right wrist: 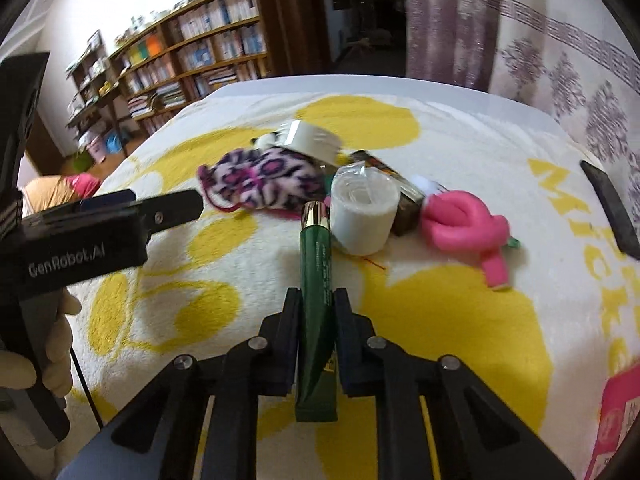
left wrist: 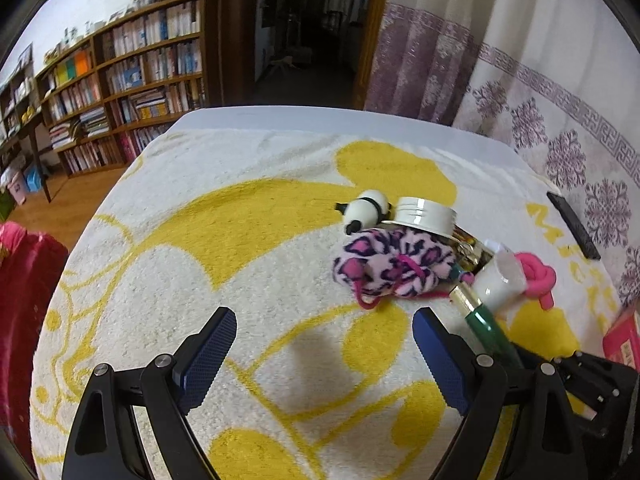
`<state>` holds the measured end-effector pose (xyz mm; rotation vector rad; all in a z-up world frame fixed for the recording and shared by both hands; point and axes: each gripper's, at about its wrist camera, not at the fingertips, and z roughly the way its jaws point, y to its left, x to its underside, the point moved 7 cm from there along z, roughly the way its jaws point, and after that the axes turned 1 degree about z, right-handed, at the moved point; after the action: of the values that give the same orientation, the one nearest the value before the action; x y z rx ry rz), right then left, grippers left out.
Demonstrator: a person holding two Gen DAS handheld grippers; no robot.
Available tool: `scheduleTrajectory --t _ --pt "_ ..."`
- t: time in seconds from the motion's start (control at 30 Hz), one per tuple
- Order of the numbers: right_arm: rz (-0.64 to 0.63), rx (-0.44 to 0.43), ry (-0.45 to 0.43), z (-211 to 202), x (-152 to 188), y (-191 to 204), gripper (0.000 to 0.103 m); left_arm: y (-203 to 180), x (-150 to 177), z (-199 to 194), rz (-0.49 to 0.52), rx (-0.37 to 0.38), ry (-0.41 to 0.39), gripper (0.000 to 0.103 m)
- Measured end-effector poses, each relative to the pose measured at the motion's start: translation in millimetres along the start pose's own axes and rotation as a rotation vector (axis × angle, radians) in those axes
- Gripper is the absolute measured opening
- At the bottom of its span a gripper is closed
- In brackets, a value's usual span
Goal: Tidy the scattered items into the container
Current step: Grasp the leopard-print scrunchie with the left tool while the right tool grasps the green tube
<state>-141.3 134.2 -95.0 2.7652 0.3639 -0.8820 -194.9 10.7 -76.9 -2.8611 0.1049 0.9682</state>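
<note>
Green tube with gold cap pinched in right gripper, cap end toward the pile near the towel's right edge: fuzzy pink leopard pouch, white tape roll, glossy panda figure, pink foam knot. Left gripper spread wide, empty, over yellow-and-white terry.
</note>
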Motion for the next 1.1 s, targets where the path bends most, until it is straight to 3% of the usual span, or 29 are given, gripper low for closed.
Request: scheduleTrajectory --t 0.2,0.33,0.73,0.77,0.8,0.83,0.9,1.1 --pt "0.065 0.030 -0.019 -3.8 -1.1 -16.7 0.018 -21.4 -11.1 8.6 0.059 0.023 0.000 0.092" --pt "0.104 0.021 -0.024 -5.7 -1.2 -25.8 0.018 -26.5 -16.5 32.7 0.075 -0.015 0.039 0.092" --pt "0.109 0.014 -0.012 -0.6 2.0 -24.4 0.017 -46.7 -27.2 61.6 0.084 0.002 0.035 0.091" --pt "0.106 0.017 -0.012 0.1 2.1 -23.7 0.017 -46.5 -26.7 63.7 0.077 0.015 0.039 0.088" --pt "0.104 0.019 -0.014 0.3 2.1 -23.2 0.017 -47.0 -25.8 65.2 0.069 0.043 0.047 0.072" --pt "0.103 0.020 -0.017 -0.9 2.4 -23.4 0.017 -48.3 -25.0 64.6 0.064 0.077 0.051 0.062" --pt "0.105 0.018 -0.025 -2.5 2.8 -23.1 0.017 -51.2 -24.7 58.9 0.069 0.093 0.043 0.056" --pt "0.106 0.008 -0.072 -11.9 0.0 -22.5 0.017 -55.4 -23.6 38.2 0.076 0.113 0.014 0.051"
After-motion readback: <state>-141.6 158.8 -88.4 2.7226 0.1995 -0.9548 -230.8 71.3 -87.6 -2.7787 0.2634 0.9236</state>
